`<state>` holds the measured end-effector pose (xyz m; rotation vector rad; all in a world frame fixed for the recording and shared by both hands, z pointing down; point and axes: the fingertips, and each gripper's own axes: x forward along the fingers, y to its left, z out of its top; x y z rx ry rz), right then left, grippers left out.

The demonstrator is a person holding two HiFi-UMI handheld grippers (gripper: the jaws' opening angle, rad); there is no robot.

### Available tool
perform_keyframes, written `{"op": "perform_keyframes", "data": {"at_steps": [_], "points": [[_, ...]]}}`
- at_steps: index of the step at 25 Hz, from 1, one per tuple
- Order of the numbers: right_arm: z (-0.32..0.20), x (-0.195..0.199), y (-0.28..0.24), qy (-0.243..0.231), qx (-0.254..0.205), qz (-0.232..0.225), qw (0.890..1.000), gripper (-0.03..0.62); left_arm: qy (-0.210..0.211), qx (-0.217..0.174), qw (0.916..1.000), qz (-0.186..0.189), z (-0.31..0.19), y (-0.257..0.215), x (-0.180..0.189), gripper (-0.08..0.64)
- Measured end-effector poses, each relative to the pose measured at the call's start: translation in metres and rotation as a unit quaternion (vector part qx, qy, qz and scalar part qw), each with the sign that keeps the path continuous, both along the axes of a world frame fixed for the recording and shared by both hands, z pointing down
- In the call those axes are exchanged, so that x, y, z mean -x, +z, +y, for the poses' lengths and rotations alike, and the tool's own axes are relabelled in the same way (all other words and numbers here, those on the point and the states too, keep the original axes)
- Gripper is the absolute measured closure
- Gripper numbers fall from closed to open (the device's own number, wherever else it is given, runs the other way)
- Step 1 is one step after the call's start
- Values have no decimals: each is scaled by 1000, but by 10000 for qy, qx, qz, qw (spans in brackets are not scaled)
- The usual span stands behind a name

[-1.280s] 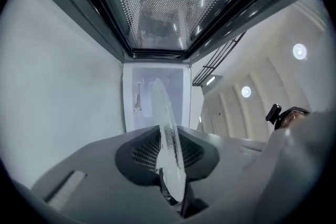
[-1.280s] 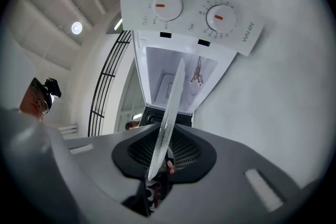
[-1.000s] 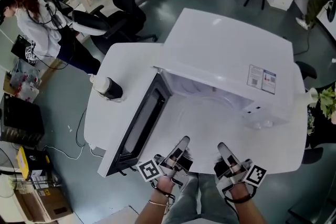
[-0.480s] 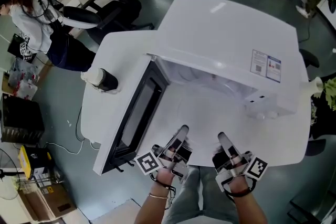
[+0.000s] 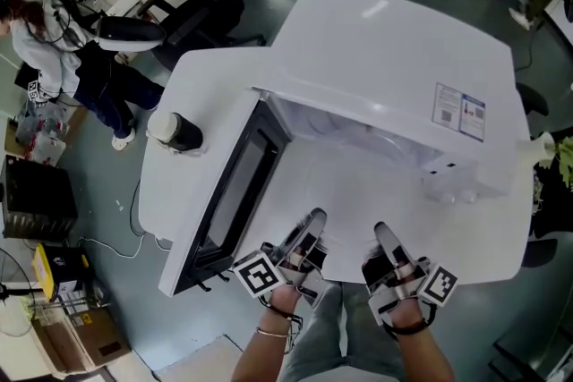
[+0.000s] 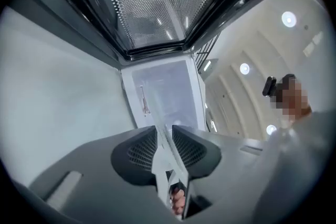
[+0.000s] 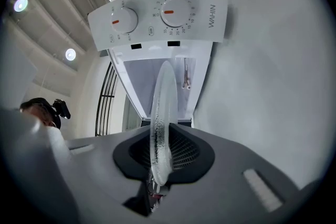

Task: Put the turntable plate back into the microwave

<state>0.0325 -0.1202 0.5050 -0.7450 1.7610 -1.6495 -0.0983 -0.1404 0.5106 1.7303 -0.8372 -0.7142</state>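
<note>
Glass turntable plate (image 7: 160, 97), at open microwave (image 5: 394, 58) (door (image 5: 235, 192) swung wide). Left gripper (image 6: 164, 132): jaws opening, rim between them. Right gripper (image 5: 380, 233): jaws closing on rim.

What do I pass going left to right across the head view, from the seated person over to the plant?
Seated person → white-capped dark bottle → open microwave door → left gripper, jaws opening, rim of the glass turntable plate between them → right gripper, jaws closing on that rim → label sticker → plant.
</note>
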Motion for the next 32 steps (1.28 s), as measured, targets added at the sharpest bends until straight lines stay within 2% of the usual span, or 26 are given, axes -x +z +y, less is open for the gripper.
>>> {"op": "perform_keyframes", "data": {"at_steps": [4,8,13,18,24,29,32], "points": [[-1,0,1,13,35,-125,9999,549,-27,-117,9991,-398,-2,-3,0,463],[-3,1,2,-24,22,-134,9999,549,15,-170,9950,-986,-1,-4,-2,414],[-7,3,2,-87,1,-127,9999,549,-52,-266,9819,-1876,0,-5,-1,374],[-11,3,2,-74,3,-116,9999,549,-234,-354,9690,-2434,2,-6,9,347],[-15,1,2,-10,21,-143,9999,549,-430,-535,9391,-3366,13,-11,19,342],[-16,6,1,-40,-16,-62,10000,549,-606,-634,9153,-3932,23,-19,29,348],[-17,9,-1,-57,-65,-21,10000,549,-715,-737,8948,-4346,26,-29,36,365]]}}
